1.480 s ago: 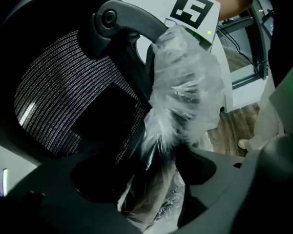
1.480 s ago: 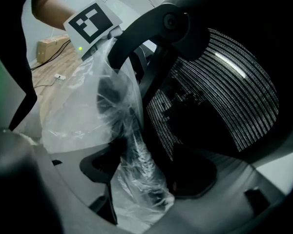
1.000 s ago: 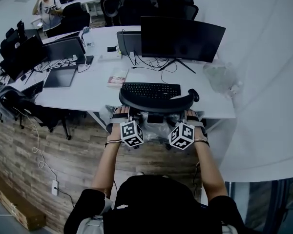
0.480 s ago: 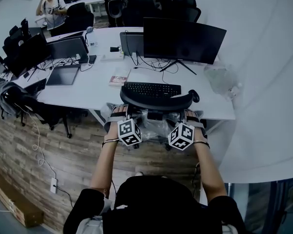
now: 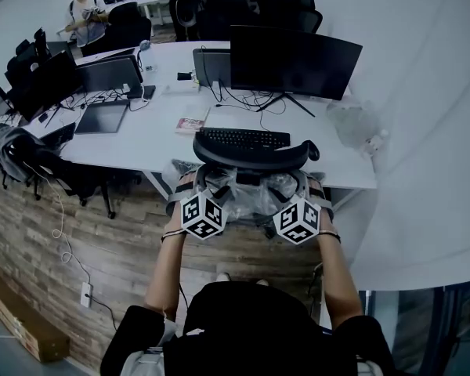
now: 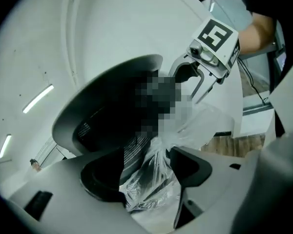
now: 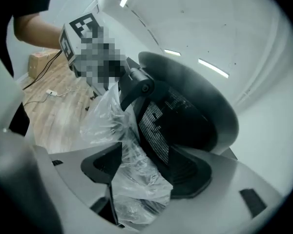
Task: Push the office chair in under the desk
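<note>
The office chair (image 5: 251,153) has a black headrest and a plastic-wrapped mesh back (image 5: 247,196). It stands against the front edge of the white desk (image 5: 141,143), its headrest over the keyboard (image 5: 243,138). My left gripper (image 5: 189,190) holds the back's left edge and my right gripper (image 5: 312,193) its right edge. In the left gripper view the jaws (image 6: 146,172) have just been closing, and the wrapped edge (image 6: 146,179) fills the gap between the pads. In the right gripper view the jaws (image 7: 149,169) clamp plastic and mesh (image 7: 156,126) the same way.
A monitor (image 5: 294,61), a laptop (image 5: 102,120) and a booklet (image 5: 190,124) sit on the desk. Another chair with a bag (image 5: 27,163) stands at the left. A white curved wall (image 5: 431,131) closes the right side. A person (image 5: 82,10) stands far back.
Both grippers have risen along the chair back and rolled slightly. More of the plastic-wrapped back shows under the headrest, which sits a little further over the desk edge.
</note>
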`<state>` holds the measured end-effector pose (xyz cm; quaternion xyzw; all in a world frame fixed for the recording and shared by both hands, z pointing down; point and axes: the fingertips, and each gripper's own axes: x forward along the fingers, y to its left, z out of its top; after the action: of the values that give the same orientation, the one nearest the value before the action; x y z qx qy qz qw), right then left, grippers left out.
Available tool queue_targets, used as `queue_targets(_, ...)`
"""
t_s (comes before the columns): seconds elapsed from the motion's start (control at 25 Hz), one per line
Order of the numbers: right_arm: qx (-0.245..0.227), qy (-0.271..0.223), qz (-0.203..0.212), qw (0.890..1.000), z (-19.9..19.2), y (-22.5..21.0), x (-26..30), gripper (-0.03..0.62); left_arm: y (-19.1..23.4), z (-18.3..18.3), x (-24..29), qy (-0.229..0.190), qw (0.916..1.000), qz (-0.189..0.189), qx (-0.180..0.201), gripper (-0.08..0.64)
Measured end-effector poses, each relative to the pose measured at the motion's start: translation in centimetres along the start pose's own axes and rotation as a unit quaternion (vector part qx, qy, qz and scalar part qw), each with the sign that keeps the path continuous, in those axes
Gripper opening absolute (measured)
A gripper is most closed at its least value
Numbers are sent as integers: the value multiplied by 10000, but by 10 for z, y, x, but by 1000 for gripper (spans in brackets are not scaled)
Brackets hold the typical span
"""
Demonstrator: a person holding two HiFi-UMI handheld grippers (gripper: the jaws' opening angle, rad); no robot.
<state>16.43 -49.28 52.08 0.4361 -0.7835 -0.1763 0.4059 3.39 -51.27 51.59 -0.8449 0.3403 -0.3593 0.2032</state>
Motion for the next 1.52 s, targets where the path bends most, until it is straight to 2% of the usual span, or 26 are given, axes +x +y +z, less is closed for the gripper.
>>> queue_targets(0.2,466,-384,-127,9981,17,-5,-18,314,3,14,-18,-307,9985,101,-451,206)
queue_targets(0.36,875,-708,-261,9933,30,-12,-32,307,7,21,-32,-521,9959,272,-685,176)
queue_targets(0.52,1225,-983,-502,9863,40,-28,-47,225,13,36,-47,-865,9901,392,-1029,161)
queue_targets(0.68,1498,-1188,-588,9798,47,-33,-57,174,23,47,-64,-1251,9793,613,-1469,103)
queue_targets(0.92,1925,-1309,-863,9687,46,-41,-67,73,27,56,-74,-1479,9705,861,-1697,55)
queue_targets(1.2,2453,-1398,-986,9542,42,-39,-77,28,26,60,-83,-1842,9469,749,-2528,20)
queue_targets(1.52,2627,-1514,-1162,9458,39,-41,-83,25,17,63,-79,-1835,9454,652,-2614,14)
